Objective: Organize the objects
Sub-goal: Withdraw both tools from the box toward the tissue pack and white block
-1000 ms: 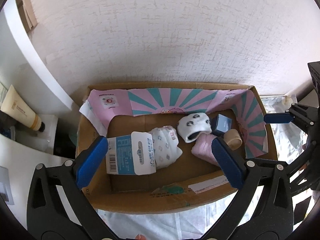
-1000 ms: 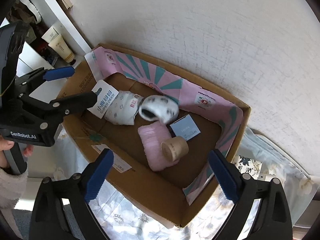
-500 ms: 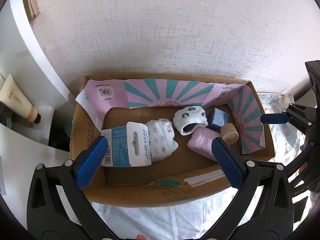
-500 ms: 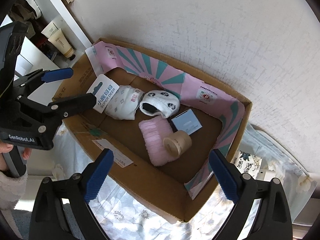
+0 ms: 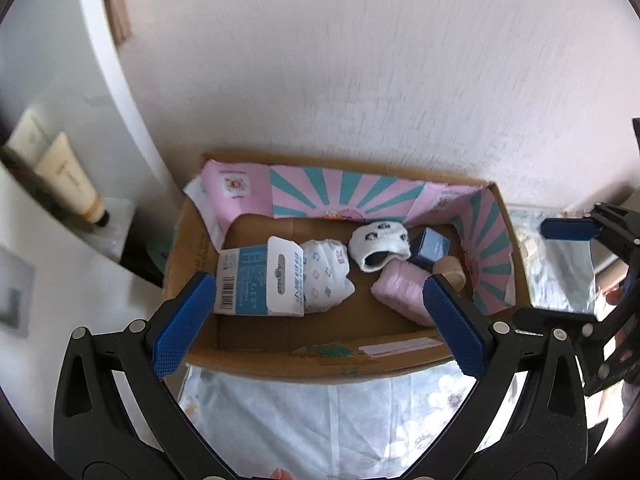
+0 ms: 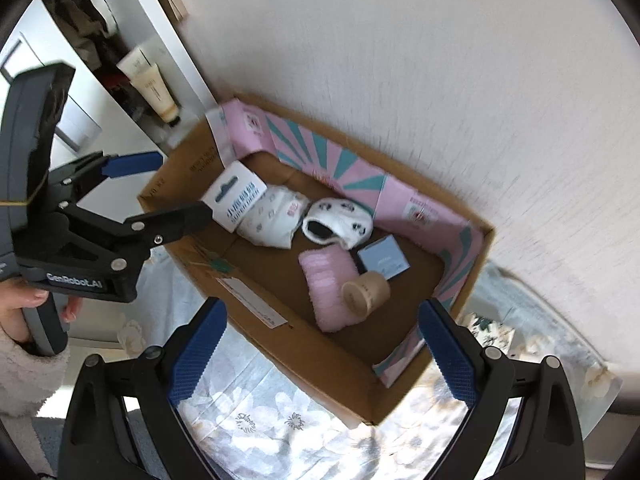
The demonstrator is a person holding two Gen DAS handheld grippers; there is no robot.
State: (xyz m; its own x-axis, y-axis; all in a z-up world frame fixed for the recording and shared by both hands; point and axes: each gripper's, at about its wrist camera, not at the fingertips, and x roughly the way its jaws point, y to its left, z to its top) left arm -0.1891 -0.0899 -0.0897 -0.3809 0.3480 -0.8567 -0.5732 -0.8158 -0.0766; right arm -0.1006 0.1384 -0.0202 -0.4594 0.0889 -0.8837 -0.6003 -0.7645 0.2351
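Cardboard fills my left wrist view: an open cardboard box sits against a white textured wall, lined along its far and right sides with a pink-and-teal striped sheet. My left tool hangs above the near rim with its blue pads wide apart and nothing between them. Inside the box, from left to right, I see a packaged pair of white patterned socks with a blue-and-white card header, a white sock with dark spots, a small blue box, a pink fuzzy bundle and a tan cardboard tube lying on its side against the bundle. The box rests on a floral cloth. A cream tube of lotion lies on a shelf at far left. My right tool shows at the right edge, one blue pad visible.

Through the right wrist view, my right tool is likewise spread open and empty over the near corner of the cardboard box. The spotted sock touches the packaged socks; the tan tube rests on the pink bundle, just beside the small blue box. My left tool reaches over the box's left end, jaws apart, its handle gripped by a hand in a fuzzy sleeve.
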